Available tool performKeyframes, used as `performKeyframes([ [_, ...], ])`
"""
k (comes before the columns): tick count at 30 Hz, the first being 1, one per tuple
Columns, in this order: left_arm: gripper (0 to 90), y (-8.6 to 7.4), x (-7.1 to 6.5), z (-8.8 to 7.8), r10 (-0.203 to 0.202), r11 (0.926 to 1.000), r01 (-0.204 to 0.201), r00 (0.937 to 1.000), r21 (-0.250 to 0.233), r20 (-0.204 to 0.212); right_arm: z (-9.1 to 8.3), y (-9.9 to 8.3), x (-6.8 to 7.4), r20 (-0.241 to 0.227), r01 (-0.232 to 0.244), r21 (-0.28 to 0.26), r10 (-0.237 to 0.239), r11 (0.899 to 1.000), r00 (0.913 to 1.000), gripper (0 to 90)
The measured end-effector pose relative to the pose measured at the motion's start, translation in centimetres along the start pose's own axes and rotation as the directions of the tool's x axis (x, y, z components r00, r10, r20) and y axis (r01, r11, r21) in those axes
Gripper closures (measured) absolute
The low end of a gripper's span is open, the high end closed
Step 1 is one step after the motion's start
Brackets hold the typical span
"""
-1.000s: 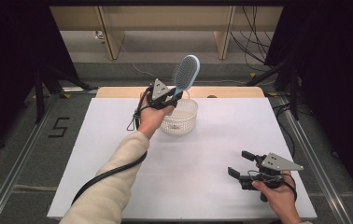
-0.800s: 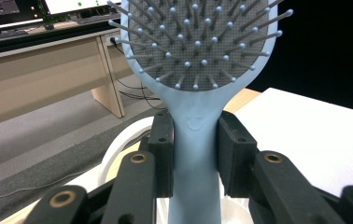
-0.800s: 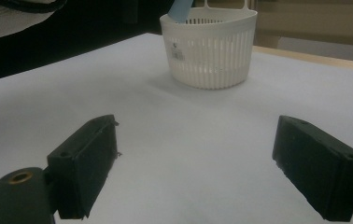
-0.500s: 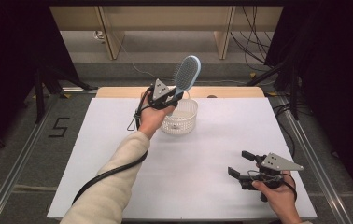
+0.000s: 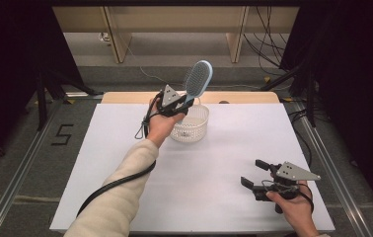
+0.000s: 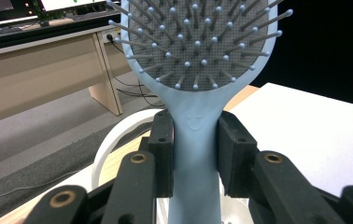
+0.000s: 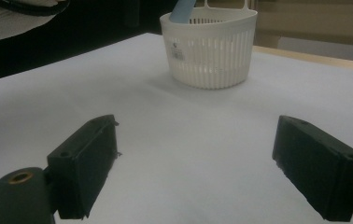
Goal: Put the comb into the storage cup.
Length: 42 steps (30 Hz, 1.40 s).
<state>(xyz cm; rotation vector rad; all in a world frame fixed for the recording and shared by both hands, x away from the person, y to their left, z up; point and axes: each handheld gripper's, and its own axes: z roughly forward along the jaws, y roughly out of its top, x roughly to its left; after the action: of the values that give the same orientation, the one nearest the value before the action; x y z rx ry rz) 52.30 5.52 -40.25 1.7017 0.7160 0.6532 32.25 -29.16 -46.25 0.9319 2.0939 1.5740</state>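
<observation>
Nothing has shifted since a second ago | left gripper (image 5: 178, 102) pinches the handle of a blue hairbrush (image 5: 197, 80), raised bristle-head up above a white basket (image 5: 190, 124) on the table (image 5: 214, 163) | right gripper (image 5: 258, 174) rests near the front edge, jaws spread, holding nothing

A white table (image 5: 125, 163) stands before wooden desks (image 5: 174, 19) and floor cables (image 5: 268, 54).
</observation>
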Motion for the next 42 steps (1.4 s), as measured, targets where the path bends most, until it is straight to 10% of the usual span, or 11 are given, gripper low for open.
performKeyframes([
  [42,69.5,-0.78,-0.25,0.55,0.012,0.9997,-0.013,0.9997,0.022,0.02,0.02,-0.02,0.01,-0.002,0.002,0.005,-0.002,1.0,1.0,14.8],
])
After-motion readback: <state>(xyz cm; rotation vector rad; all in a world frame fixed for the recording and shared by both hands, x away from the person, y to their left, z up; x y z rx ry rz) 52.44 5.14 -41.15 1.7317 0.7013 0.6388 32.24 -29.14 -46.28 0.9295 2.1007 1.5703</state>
